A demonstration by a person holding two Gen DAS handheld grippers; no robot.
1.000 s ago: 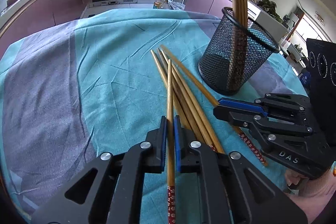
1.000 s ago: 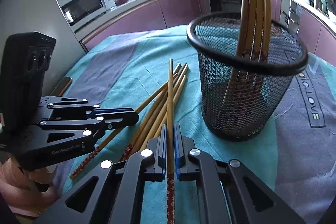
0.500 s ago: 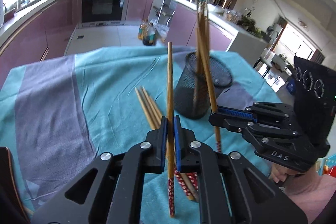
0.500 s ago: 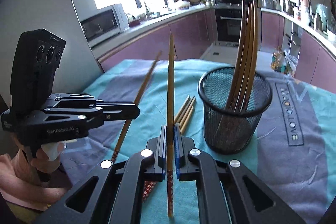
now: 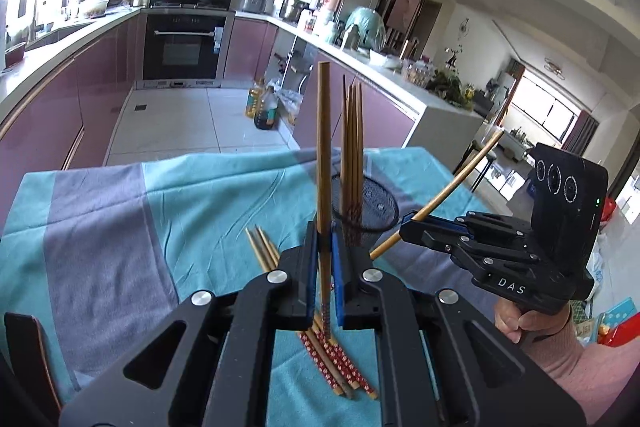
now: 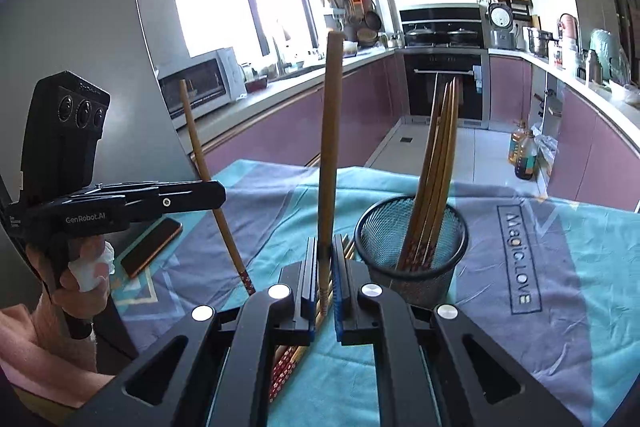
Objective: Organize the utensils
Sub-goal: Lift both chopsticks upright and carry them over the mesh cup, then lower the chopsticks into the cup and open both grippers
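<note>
Now both chopsticks are standing off the counter point(image 5: 192, 195), where a second ago they were lying flat in the pile. I am holding one chopstick point(image 5: 323, 163) upright in the left tongs point(image 5: 325, 269), pinched shut on it, and another chopstick point(image 6: 330, 155) in the right tongs point(image 6: 325, 281), likewise clamped. The mesh cup point(image 6: 412, 251) is sitting just beside them, so dropping both in looks next; a few loose chopsticks point(image 5: 332, 359) are waiting below.

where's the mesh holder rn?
In the right wrist view, the mesh holder stands on the teal cloth, just right of the right gripper, left of the "Magic.LOVE" print, chopsticks upright inside.
</note>
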